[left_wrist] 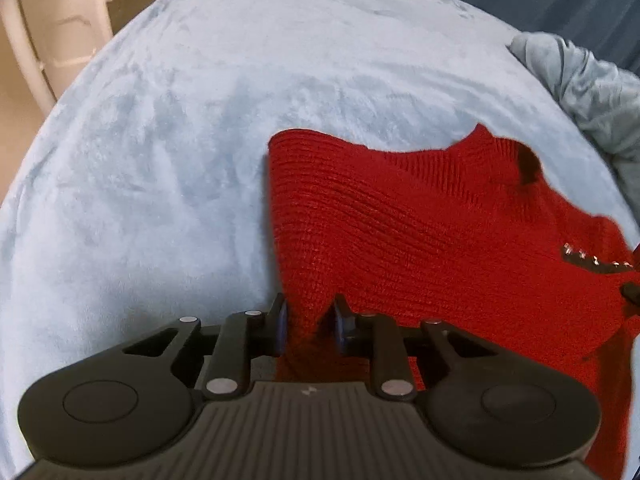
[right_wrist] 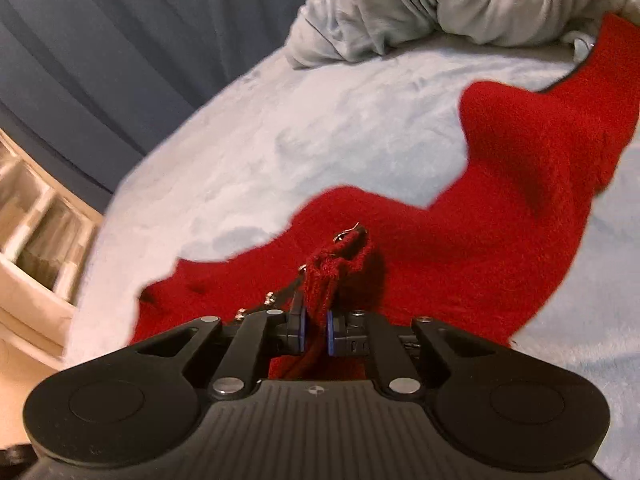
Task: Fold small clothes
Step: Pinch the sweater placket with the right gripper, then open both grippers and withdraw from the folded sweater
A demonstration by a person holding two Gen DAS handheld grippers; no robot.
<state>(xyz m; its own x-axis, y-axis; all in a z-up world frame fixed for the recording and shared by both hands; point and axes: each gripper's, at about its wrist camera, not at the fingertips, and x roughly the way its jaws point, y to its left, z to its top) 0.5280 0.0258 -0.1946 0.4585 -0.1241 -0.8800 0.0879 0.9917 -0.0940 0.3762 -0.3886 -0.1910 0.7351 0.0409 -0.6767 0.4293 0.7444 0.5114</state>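
On the pale blue blanket [left_wrist: 160, 160] the red knit garment [left_wrist: 400, 220] lies partly spread, one part reaching toward the bunched grey cloth [right_wrist: 440, 4] at the far edge. The chief risk is slip: each grip takes only a thin margin of loose, stretchy knit, so a quick lift could pull the edge out and drop the fold crooked. The small metal studs [right_wrist: 270, 298] near the right grip might also snag on the pads. The left gripper [left_wrist: 310, 316] has its jaws drawn in narrow on a pinch of the garment's near edge; the fabric sits between the pads, though how firmly they press on it is hard to judge from this angle. The right gripper [right_wrist: 316, 324] has its jaws nearly closed, clamping a bunched ridge of red knit.
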